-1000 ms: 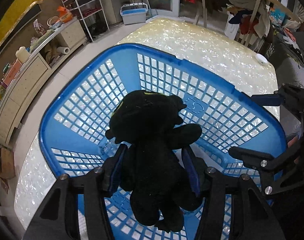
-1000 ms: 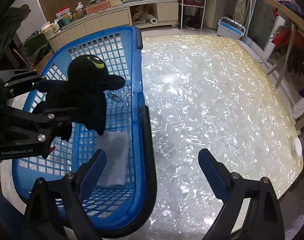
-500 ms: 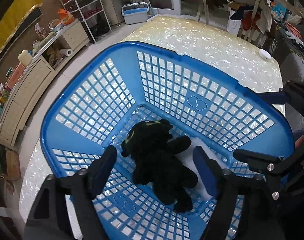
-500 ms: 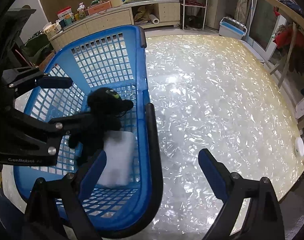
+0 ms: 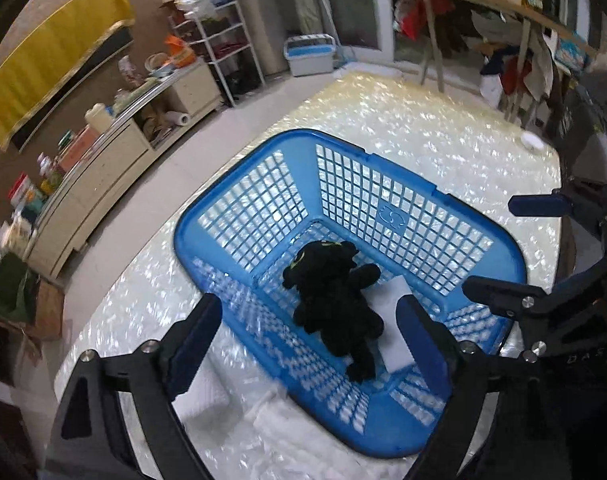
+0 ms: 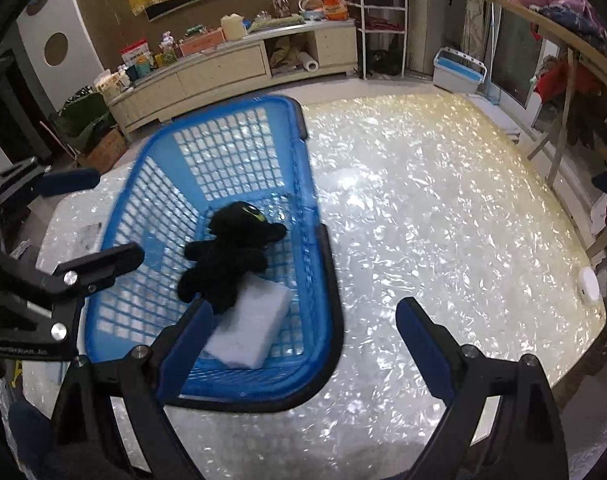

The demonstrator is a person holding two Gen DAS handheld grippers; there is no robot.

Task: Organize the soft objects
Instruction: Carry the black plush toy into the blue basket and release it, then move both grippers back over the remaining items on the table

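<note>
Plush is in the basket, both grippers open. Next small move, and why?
Probably draw the left gripper back clear of the basket. The plush already lies on the basket floor, partly over the white sponge, with the fingers wide apart and touching nothing. The right gripper is open and empty over the table.

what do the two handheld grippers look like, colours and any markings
Both the left gripper and the right gripper have black angular frames with silver screw heads and dark blue pads on their fingers. A faint, blurred white label marks the left one's body.
</note>
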